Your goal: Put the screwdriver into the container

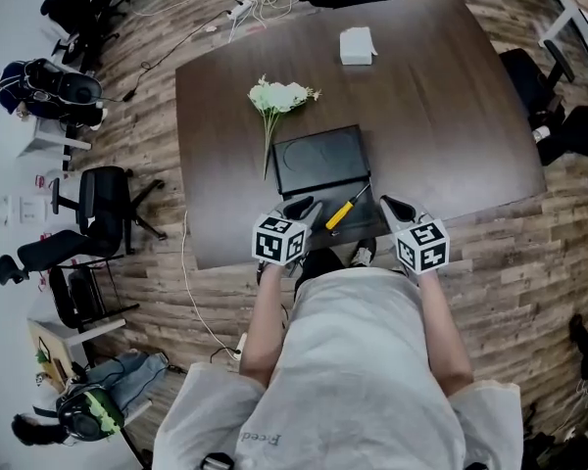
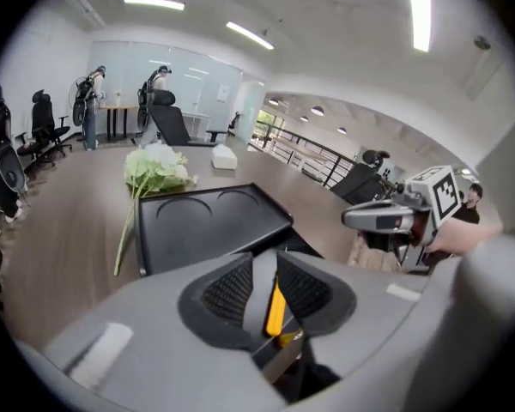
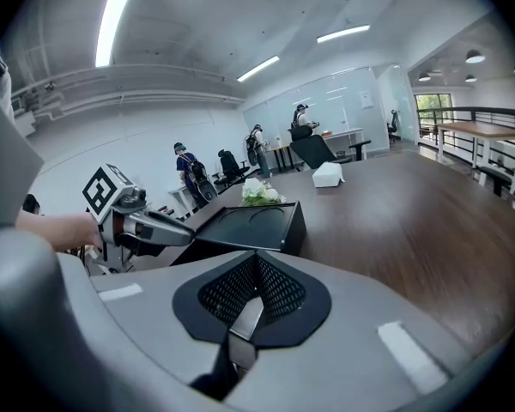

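A screwdriver (image 1: 343, 211) with a yellow handle lies slanted on a flat black panel near the table's front edge. Just behind it stands the black container (image 1: 318, 160), with two round recesses (image 2: 197, 217) in its top. My left gripper (image 1: 305, 208) sits just left of the handle, jaws a little apart. The yellow handle (image 2: 275, 309) shows through the gap; I see no grip on it. My right gripper (image 1: 390, 206) hovers right of the screwdriver, jaws together and holding nothing. Each gripper shows in the other's view: left gripper (image 3: 187, 235), right gripper (image 2: 356, 219).
White flowers with green stems (image 1: 277, 98) lie on the brown table (image 1: 451, 116) behind the container, and a small white box (image 1: 357, 45) sits near the far edge. Office chairs (image 1: 98, 213) and floor cables (image 1: 201, 292) are to the left.
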Motion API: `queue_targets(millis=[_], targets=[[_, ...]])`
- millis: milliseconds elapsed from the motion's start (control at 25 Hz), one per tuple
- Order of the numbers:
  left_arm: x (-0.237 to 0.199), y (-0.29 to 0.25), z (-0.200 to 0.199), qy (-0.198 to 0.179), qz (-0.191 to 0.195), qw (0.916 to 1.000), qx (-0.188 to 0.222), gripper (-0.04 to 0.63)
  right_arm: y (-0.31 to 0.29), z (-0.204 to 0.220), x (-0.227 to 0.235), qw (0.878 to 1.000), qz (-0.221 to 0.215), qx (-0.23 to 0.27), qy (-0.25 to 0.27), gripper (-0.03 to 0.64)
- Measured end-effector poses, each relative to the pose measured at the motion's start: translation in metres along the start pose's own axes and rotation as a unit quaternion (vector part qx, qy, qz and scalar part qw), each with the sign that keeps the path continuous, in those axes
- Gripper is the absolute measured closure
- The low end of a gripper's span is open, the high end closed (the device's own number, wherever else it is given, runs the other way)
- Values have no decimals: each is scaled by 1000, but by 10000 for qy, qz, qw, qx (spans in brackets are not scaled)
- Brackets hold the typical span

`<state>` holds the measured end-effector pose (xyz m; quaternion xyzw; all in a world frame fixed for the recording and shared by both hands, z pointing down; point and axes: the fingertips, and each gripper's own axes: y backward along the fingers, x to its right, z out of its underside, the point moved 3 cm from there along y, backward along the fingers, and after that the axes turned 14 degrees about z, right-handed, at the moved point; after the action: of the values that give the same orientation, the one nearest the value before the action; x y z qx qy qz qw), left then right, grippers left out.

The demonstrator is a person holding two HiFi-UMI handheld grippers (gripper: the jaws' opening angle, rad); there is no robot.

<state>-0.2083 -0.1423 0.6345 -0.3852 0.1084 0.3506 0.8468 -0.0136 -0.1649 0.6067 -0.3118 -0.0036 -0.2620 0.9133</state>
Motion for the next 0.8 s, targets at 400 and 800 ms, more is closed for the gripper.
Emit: queue_targets(millis=[400, 800], targets=[[-1, 33, -5, -458, -285, 9969, 576, 448, -11, -1, -17, 9996, -223, -72, 170, 617], [10, 32, -5, -411, 34, 9954, 864, 448, -12, -2, -17, 9994, -272, -84, 219, 617]])
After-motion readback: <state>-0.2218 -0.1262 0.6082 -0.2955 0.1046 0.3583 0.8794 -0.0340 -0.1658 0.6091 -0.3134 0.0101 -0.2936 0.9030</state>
